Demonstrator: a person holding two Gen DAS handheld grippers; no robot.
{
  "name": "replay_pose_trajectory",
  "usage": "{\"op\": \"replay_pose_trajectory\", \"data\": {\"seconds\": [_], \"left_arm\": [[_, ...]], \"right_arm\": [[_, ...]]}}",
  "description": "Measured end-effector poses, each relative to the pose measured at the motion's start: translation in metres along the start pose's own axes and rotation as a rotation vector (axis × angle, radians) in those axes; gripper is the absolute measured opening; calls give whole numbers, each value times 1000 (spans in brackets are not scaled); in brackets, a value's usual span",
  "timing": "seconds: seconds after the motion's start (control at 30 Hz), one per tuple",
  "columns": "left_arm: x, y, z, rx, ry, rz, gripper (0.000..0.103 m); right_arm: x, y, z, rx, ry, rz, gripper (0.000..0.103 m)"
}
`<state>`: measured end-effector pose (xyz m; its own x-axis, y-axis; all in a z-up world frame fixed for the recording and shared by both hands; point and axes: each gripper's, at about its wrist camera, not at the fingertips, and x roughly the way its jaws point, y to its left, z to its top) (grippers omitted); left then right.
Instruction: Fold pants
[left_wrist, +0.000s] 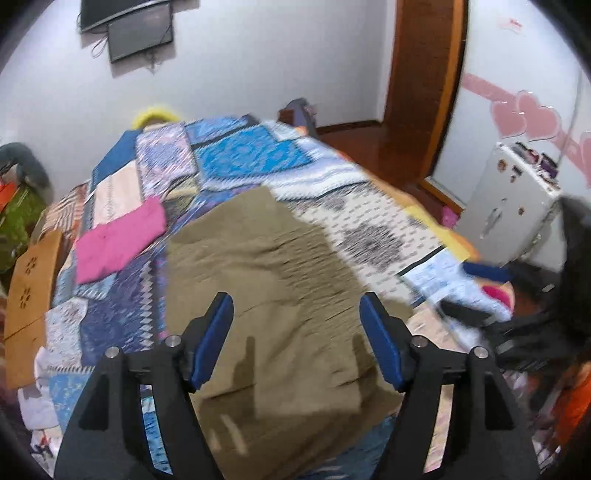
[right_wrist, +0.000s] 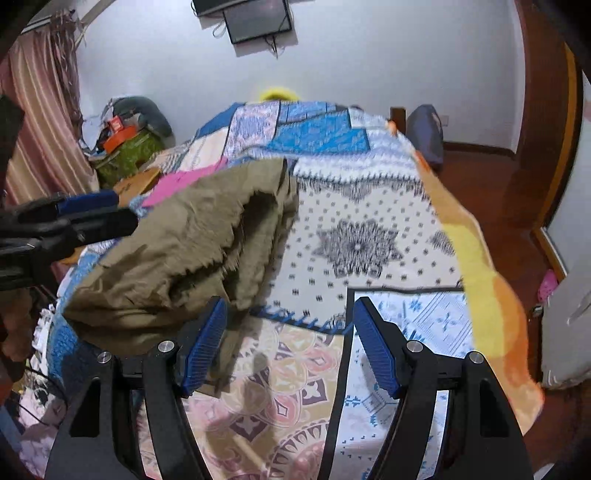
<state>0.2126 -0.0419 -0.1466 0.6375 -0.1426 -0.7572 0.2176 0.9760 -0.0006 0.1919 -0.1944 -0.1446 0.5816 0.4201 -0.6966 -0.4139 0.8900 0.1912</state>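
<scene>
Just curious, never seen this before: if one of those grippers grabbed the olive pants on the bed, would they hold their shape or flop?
Probably flop: the olive pants lie in soft creases and bunched layers on the patchwork bedspread, so lifted edges would likely sag. They look fairly thick, so perhaps a bit heavy for cloth. Pushed, they would likely bunch rather than slide. Both hand-held grippers, left and right, are open.

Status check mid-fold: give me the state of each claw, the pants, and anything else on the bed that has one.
Left claw: open, empty, above the pants.
Right claw: open, empty, at the pants' right edge.
Olive-khaki cloth pants: folded over into a bunched stack, lying on the bed, released.
Pink cloth garment: folded flat, lying apart from the pants.
Patchwork patterned bedspread: spread over the bed.
</scene>
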Motion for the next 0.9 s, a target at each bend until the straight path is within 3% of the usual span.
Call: {"op": "replay_pose_trajectory", "data": {"seconds": [0.27, 0.43, 0.57, 0.7, 0.9], "left_arm": [[29, 25, -50, 2, 153, 27, 71], [18, 29, -68, 34, 137, 21, 73], [10, 43, -76, 52, 150, 31, 74], [4, 68, -71, -26, 149, 36, 74], [17, 111, -36, -167, 124, 36, 74]], "right_arm": [[8, 40, 15, -47, -26, 82, 68], [46, 59, 5, -64, 60, 97, 68], [59, 51, -13, -34, 87, 115, 69], [58, 39, -17, -9, 101, 156, 69], [55, 40, -10, -96, 95, 124, 69]]}}
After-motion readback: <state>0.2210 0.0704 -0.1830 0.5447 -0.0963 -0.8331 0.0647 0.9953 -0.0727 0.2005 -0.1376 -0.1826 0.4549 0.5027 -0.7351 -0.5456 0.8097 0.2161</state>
